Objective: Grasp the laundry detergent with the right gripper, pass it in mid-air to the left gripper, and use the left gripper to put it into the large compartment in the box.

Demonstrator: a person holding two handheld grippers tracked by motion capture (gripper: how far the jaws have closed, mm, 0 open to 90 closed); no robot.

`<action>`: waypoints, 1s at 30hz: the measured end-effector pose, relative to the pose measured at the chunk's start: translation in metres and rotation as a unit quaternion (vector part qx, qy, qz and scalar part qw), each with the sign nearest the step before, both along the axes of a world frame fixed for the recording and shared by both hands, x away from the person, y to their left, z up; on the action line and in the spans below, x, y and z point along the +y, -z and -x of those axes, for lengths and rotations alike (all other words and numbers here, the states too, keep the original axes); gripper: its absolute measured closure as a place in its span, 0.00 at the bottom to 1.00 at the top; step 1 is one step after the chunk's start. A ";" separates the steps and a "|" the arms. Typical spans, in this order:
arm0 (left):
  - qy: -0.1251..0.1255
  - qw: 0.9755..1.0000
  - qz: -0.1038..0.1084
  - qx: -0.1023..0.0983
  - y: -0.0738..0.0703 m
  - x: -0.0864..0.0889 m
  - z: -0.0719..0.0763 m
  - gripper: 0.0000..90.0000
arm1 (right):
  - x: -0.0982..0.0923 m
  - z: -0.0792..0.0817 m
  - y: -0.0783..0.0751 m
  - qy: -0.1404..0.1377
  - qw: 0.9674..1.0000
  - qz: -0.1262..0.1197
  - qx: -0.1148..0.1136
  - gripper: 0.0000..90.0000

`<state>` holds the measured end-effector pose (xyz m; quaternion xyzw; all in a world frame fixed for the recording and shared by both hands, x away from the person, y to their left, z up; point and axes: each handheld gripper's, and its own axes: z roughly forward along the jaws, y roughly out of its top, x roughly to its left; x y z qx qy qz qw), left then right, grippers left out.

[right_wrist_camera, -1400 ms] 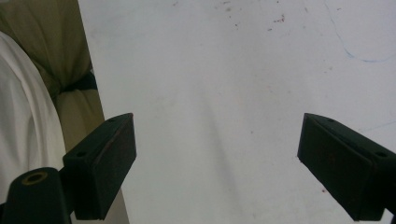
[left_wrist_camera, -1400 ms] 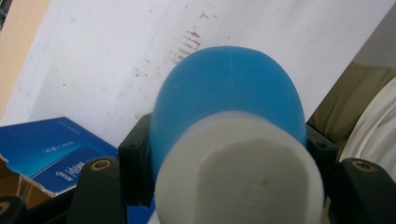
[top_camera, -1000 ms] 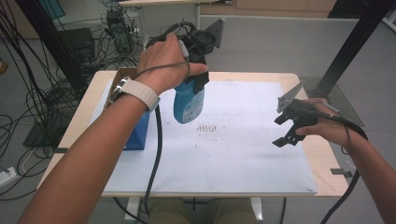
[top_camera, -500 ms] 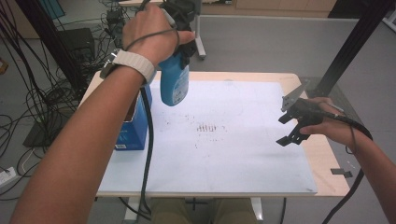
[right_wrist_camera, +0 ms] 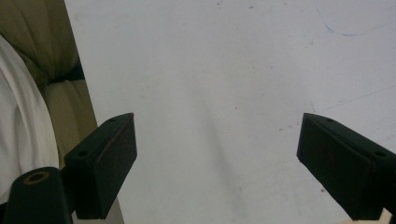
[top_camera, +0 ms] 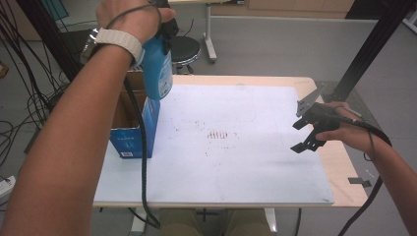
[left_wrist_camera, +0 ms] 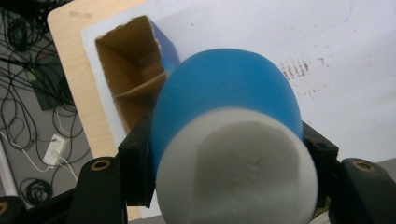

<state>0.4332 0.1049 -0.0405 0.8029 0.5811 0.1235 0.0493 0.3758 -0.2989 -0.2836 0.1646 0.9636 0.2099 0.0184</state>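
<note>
My left gripper (top_camera: 162, 19) is shut on a blue bottle (top_camera: 157, 71) with a white cap end (left_wrist_camera: 236, 172), held high above the table's left side. Directly below stands an open blue cardboard box (top_camera: 134, 125) with brown inner dividers (left_wrist_camera: 135, 88). The bottle hangs just above the box's far right corner. In the left gripper view both black jaws press the bottle's sides. My right gripper (top_camera: 307, 132) hovers open over the white sheet (top_camera: 236, 147) at the right, with nothing between its fingers (right_wrist_camera: 105, 163).
Faint reddish marks (top_camera: 219, 135) sit mid-sheet. The wooden table (top_camera: 339, 167) has a bare strip at the right with a small dark tag (top_camera: 360, 181). A stool (top_camera: 187, 46) and cables (top_camera: 34, 98) lie beyond the far and left edges.
My left gripper has carried the blue bottle up and to the left, from over the sheet to above the open box. The right gripper has barely moved.
</note>
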 end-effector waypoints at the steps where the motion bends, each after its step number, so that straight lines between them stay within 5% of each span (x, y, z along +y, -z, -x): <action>1: -0.007 1.000 0.000 0.002 0.000 0.003 -0.001 0.42 | -0.001 -0.001 0.001 0.002 1.000 0.001 -0.001 0.14; 13: -0.076 0.997 0.000 0.008 0.006 0.041 -0.011 0.42 | -0.002 -0.003 0.005 0.005 1.000 -0.002 0.004 0.14; 30: -0.118 0.993 -0.007 0.013 0.025 0.073 -0.017 0.42 | 0.001 -0.006 0.013 0.006 1.000 -0.002 0.010 0.14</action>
